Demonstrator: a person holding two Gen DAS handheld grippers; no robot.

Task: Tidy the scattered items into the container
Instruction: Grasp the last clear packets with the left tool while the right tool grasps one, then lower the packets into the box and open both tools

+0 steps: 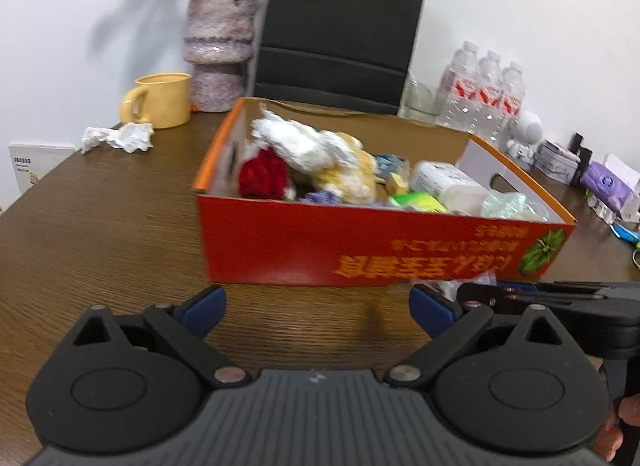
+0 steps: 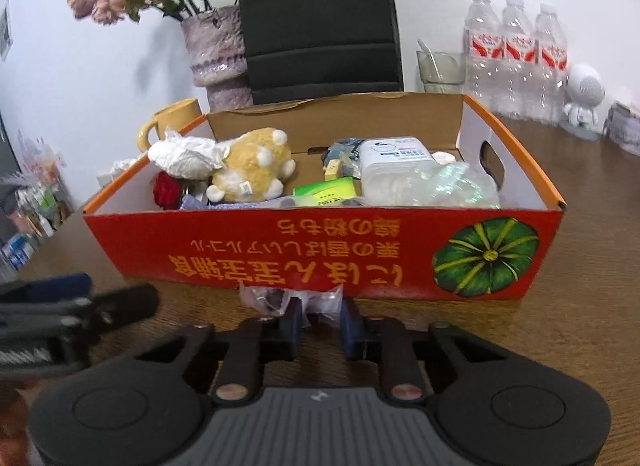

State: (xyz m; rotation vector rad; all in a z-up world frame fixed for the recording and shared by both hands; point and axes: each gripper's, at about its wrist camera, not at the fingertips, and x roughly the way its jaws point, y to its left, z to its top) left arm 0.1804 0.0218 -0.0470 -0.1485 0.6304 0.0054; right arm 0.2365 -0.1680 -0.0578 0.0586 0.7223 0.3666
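Note:
A red cardboard box (image 1: pixel 360 250) (image 2: pixel 280 250) stands on the brown table, holding a yellow plush toy (image 2: pixel 252 169), a white crumpled tissue (image 2: pixel 184 155), a green packet (image 2: pixel 324 191) and clear plastic (image 2: pixel 452 185). My right gripper (image 2: pixel 320 324) sits low at the box's front wall, shut on a crumpled clear plastic wrapper (image 2: pixel 276 298) (image 1: pixel 476 280). To its left, my left gripper (image 1: pixel 318 306) is open above bare table with nothing between its fingers. Another crumpled tissue (image 1: pixel 120 137) lies on the table at the far left, beside a yellow mug (image 1: pixel 160 99).
Behind the box stand a purple vase (image 1: pixel 218 45) with dried flowers, a black paper bag (image 1: pixel 340 33), a glass (image 2: pixel 440 67) and three water bottles (image 2: pixel 516 49). A white figurine (image 2: pixel 582 93) and small packets (image 1: pixel 608 181) sit at the right.

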